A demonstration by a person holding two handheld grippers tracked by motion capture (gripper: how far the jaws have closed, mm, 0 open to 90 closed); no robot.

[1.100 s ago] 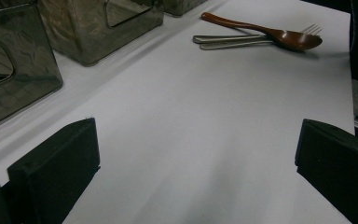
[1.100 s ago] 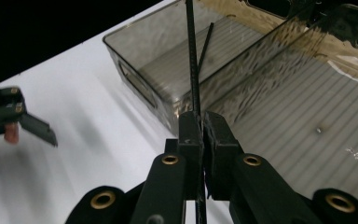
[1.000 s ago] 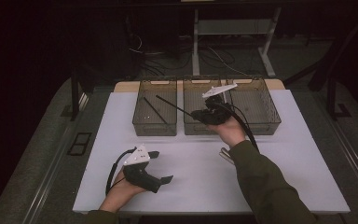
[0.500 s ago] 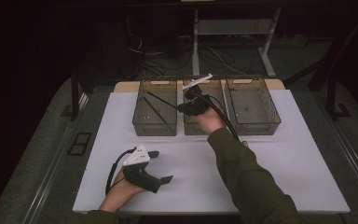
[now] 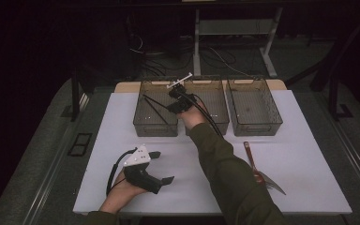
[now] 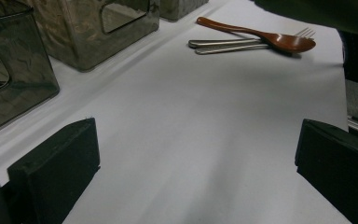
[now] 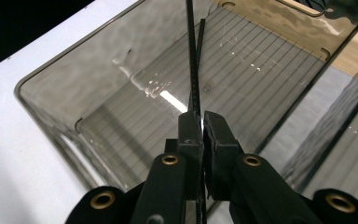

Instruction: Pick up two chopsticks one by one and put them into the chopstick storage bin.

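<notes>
Leftward across the row of bins goes the right hand-held gripper [image 5: 177, 99] since a second ago: it was over the middle bin then and now sits at the wall shared by the left bin [image 5: 155, 110] and the middle bin [image 5: 212, 107], just above the centre of the high view. Its jaws are clamped on a pair of black chopsticks [image 7: 193, 70]; in the right gripper view the two thin sticks run from between the closed pads up into the smoky, ribbed-floor left bin, crossing near the upper centre of the frame. In the high view the chopsticks [image 5: 154, 107] slant from the gripper down and left inside that bin.

At the lower left of the high view the left hand-held gripper [image 5: 161, 168] has kept its place on the white desk [image 5: 309, 154], its jaws standing wide apart with nothing between them, as the left gripper view shows. A third bin [image 5: 254, 107] stands to the right of the middle one. Lower right of the high view, beside the person's green sleeve [image 5: 229, 173], a brown spoon [image 5: 251, 157] lies on the desk, and the left gripper view shows a metal fork [image 6: 242, 44] just beside it.
</notes>
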